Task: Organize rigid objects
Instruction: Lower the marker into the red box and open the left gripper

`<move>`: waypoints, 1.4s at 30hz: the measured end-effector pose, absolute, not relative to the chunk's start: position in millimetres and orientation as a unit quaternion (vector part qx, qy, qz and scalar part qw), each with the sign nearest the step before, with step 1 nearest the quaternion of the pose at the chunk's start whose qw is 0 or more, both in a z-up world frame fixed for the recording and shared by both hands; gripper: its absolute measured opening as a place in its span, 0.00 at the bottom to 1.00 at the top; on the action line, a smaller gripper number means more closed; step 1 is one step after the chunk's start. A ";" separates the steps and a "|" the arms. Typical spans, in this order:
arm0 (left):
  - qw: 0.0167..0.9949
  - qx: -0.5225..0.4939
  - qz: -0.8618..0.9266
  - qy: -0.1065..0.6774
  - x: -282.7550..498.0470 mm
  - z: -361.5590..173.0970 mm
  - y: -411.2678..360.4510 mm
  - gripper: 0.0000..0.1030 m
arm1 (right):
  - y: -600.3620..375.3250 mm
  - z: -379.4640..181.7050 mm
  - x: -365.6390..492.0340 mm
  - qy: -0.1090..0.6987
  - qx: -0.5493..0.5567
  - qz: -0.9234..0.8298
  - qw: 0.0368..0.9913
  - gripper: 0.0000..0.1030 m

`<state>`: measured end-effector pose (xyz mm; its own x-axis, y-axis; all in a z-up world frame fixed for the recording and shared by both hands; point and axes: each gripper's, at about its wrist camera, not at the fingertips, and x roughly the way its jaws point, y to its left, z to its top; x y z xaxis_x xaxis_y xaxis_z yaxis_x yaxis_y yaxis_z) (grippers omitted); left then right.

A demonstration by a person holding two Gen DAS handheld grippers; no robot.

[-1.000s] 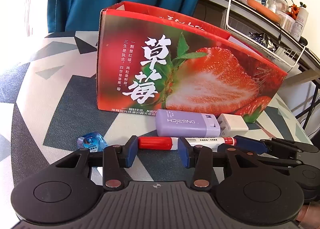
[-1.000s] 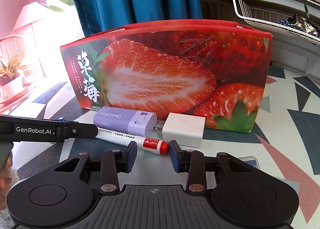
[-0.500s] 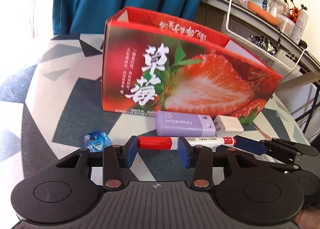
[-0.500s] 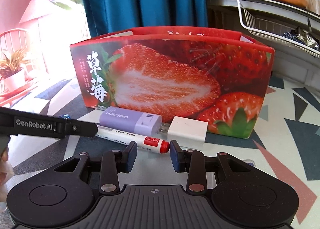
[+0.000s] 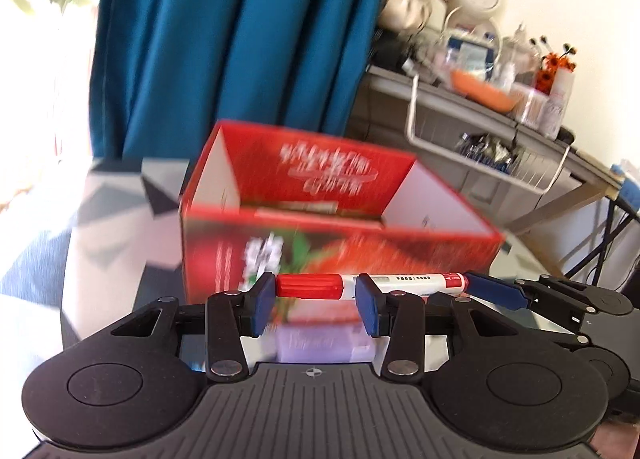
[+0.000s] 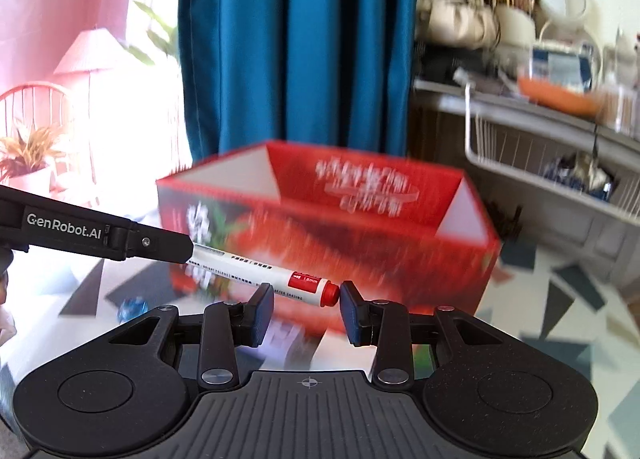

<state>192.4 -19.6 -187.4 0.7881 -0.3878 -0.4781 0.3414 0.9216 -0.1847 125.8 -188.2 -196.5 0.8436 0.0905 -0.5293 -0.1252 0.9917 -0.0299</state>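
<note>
One marker (image 5: pixel 372 283) held at both ends by two grippers' jaws, before one strawberry box (image 5: pixel 320 215).

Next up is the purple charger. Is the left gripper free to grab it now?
Probably not: the left gripper and right gripper both hold the marker raised, so its fingers are occupied above the purple charger.

The strawberry box (image 5: pixel 340 227) stands at twelve o'clock, open-topped, with nothing showing above the near rim inside; the air over it is free. The teal curtain (image 5: pixel 240 39) closes the far side. A cluttered shelf (image 5: pixel 500 115) with its wire basket (image 5: pixel 480 155) blocks two o'clock. A purple charger (image 5: pixel 320 343) lies on the table (image 6: pixel 560 319) below.
</note>
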 end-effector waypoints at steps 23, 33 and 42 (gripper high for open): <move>0.926 -0.037 -0.193 0.323 286.3 -170.4 -47.8 0.45 | -225.2 -184.8 234.0 0.356 0.007 0.055 0.933 0.33; 0.920 -0.026 -0.207 0.330 290.1 -181.5 -52.2 0.50 | -230.1 -189.1 235.1 0.357 0.018 0.050 0.933 0.40; 0.927 -0.019 -0.207 0.312 278.7 -173.7 -47.3 0.88 | -229.3 -180.1 216.0 0.315 0.014 0.040 0.948 0.67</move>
